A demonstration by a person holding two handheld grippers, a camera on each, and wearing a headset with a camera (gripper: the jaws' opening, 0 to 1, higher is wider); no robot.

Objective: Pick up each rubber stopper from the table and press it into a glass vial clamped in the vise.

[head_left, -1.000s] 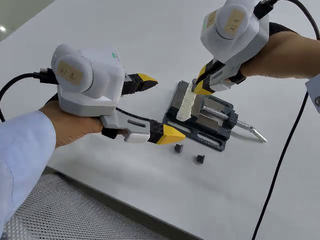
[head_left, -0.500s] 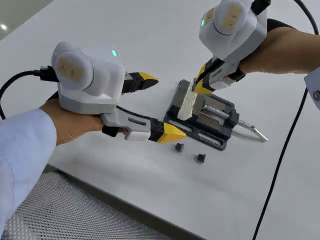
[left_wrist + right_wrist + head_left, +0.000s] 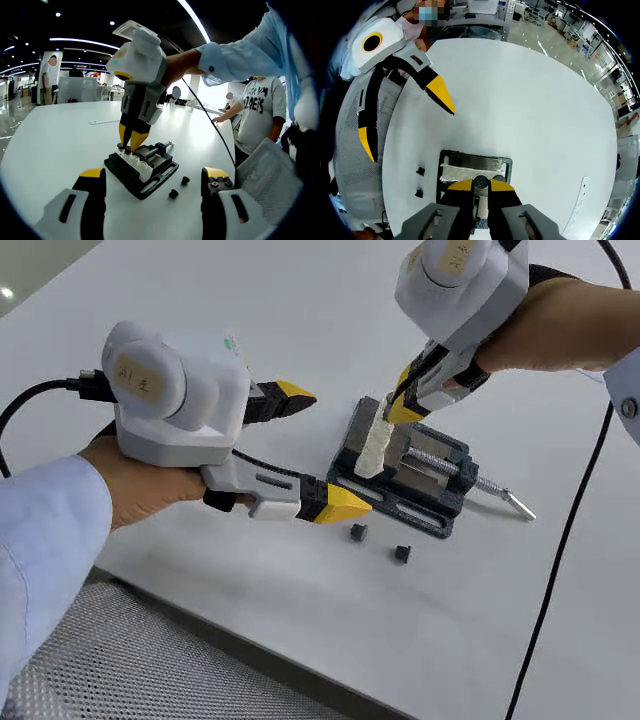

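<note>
Head view: left gripper (image 3: pixel 322 449) released, jaws wide apart, hovering over the white bench (image 3: pixel 250 300) just beside the vise (image 3: pixel 425 510). Right gripper (image 3: pixel 398 412) points tip-down at the far end of the white foam block (image 3: pixel 375 445) clamped in the vise. Two loose stoppers (image 3: pixel 358 533) lie between the vise and the bench's near edge, with a mesh chair (image 3: pixel 100 670) past that edge. Left gripper view adds what the head view hides: clear vials (image 3: pixel 135 161) in a row in the foam, and the end ones by the right gripper's tips are already dark-capped. Room is an open hall with ceiling light strips (image 3: pixel 75 40) and people (image 3: pixel 255 115) standing beyond the bench. Right gripper view: jaws clenched on a dark round stopper (image 3: pixel 481 182) directly over the foam. Versus 1 s ago: right gripper body sits slightly higher, tips still at the foam's far end. Left gripper, vise and loose stoppers unchanged.
</note>
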